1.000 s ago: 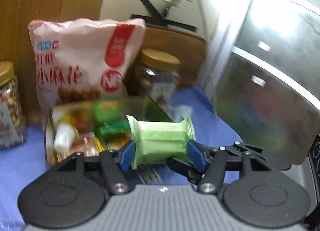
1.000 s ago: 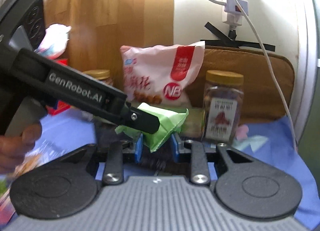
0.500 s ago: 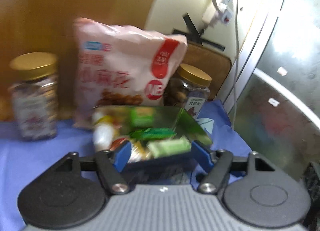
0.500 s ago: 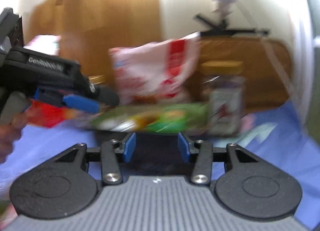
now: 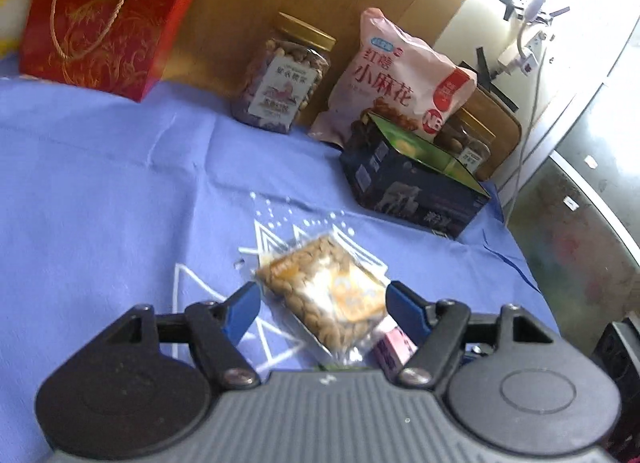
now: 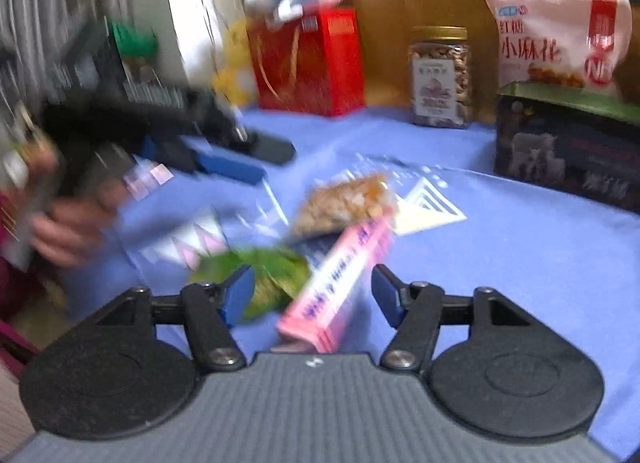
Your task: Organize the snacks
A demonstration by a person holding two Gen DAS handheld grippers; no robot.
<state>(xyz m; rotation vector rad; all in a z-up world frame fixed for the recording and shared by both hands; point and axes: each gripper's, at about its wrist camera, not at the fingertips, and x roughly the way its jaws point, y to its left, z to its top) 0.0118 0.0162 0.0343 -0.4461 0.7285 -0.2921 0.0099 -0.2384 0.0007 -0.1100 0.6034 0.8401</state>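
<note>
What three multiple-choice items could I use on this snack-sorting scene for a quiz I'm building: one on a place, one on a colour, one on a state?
1. Where does the clear packet of braided twists lie?
A. inside the dark box
B. on the blue cloth
C. on the red gift box

2. What colour is the jar's lid?
A. gold
B. green
C. white

3. How stands the left gripper?
A. shut on the jar
B. shut on the pink box
C. open, gripping nothing

Answers:
1 B: the clear packet of braided twists rests flat on the blue cloth, well short of the dark box.
2 A: the jar of nuts carries a gold screw lid.
3 C: the left gripper has its blue pads spread either side of the packet, pressing nothing.
</note>
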